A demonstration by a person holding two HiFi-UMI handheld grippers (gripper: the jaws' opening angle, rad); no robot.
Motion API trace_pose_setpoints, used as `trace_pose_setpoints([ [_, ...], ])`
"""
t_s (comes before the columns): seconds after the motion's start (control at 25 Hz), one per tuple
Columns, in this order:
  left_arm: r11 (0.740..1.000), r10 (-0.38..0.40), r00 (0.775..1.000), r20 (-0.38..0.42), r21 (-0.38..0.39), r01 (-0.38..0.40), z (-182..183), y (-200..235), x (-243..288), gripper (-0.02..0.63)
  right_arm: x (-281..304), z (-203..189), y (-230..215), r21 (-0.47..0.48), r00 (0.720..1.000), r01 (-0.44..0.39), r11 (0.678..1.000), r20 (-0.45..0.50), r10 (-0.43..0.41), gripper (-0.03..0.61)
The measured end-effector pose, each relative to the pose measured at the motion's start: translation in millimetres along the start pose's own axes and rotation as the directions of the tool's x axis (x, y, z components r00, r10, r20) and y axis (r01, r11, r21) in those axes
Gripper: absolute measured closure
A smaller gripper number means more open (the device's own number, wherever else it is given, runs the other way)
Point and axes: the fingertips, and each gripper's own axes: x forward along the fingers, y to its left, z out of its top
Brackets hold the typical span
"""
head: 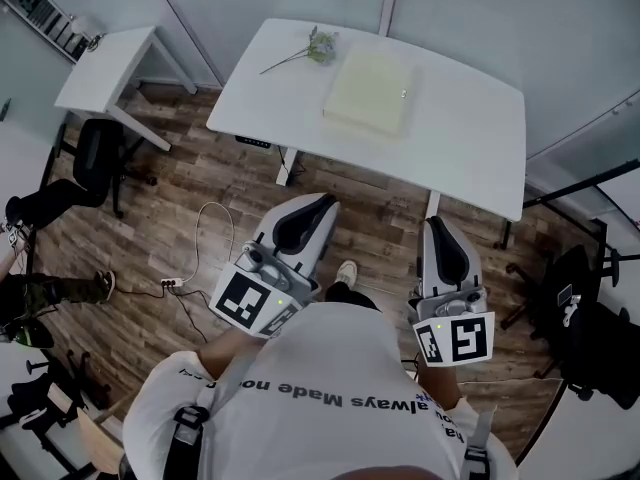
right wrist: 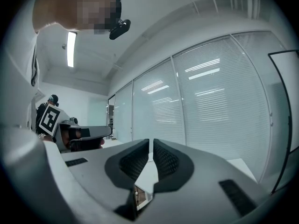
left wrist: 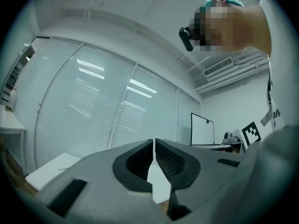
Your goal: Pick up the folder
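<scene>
Both grippers are held out level over the wood floor (head: 200, 183), short of the white table (head: 480, 143). On the left gripper (head: 322, 204) the jaws are pressed together with only a hairline slit between the pads, and nothing is in them. It's the same for the right gripper (head: 436, 224): jaws closed and empty. The folder (head: 371, 92) is pale and lies flat on the table's far half, well apart from both grippers. A flower sprig (head: 317, 46) lies near the folder's far-left corner. A smaller side table (head: 108, 66) stands at far left, with a black office chair (head: 98, 156) beside it. Cables (head: 205, 253) trail on the floor left of the left gripper.
</scene>
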Motion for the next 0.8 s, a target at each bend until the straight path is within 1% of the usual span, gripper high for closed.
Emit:
trace_pose_setpoints([
  [0.16, 1.000, 0.019, 1.000, 0.011, 0.012, -0.019, 1, 2, 12, 0.592, 9, -2, -14, 0.004, 1.000, -0.012, 1.000, -0.002, 0.012, 0.547],
  [0.44, 0.998, 0.057, 0.998, -0.012, -0.005, -0.057, -9, 18, 19, 0.592, 25, -8, -20, 0.014, 0.999, -0.031, 0.999, -0.019, 0.031, 0.547],
  [0.68, 0.998, 0.058, 0.998, 0.001, -0.009, -0.058, -11, 29, 41, 0.592, 39, -10, -37, 0.018, 1.000, -0.021, 1.000, -0.021, 0.022, 0.548],
  [0.8, 0.998, 0.056, 0.998, 0.008, -0.014, -0.055, -11, 41, 50, 0.592, 53, -11, -39, 0.015, 0.999, -0.022, 1.000, -0.025, 0.022, 0.548],
])
